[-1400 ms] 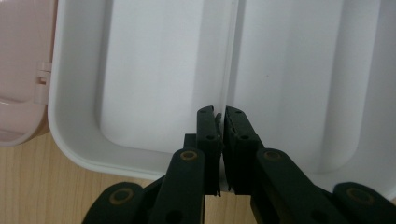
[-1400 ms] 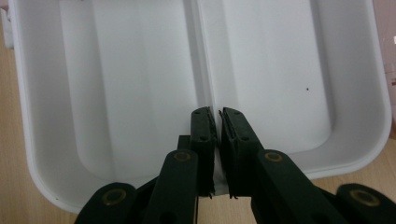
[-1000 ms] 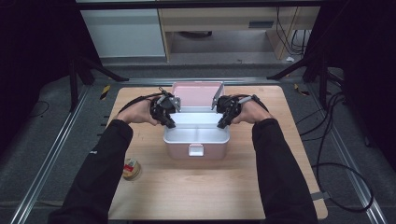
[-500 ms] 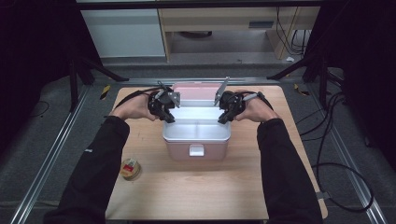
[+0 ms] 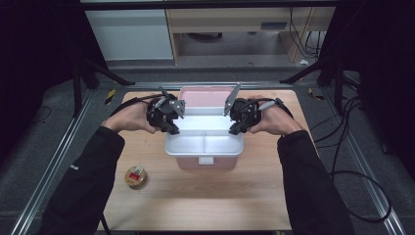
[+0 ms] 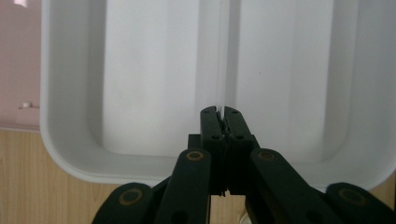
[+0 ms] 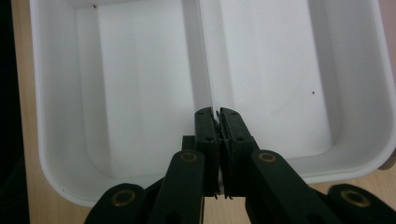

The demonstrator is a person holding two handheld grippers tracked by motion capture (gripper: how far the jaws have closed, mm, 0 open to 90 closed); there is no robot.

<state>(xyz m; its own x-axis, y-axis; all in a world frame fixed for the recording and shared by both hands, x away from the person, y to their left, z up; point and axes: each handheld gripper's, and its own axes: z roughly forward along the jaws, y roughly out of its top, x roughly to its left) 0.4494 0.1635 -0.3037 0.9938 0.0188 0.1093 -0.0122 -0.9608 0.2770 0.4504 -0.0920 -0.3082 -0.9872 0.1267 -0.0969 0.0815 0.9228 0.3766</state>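
I see my left gripper and right gripper, jaws pressed together, each clamped on the centre divider of the white 2-compartment plastic tray. It sits in a pink lunch box on the wooden desk.

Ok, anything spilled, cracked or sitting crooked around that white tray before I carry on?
Nothing stands out. The white two-compartment tray sits level over the pink box, both compartments empty and clean apart from tiny dark specks. The left gripper and right gripper are each shut at a tray end. A small round tin lies apart, upright.
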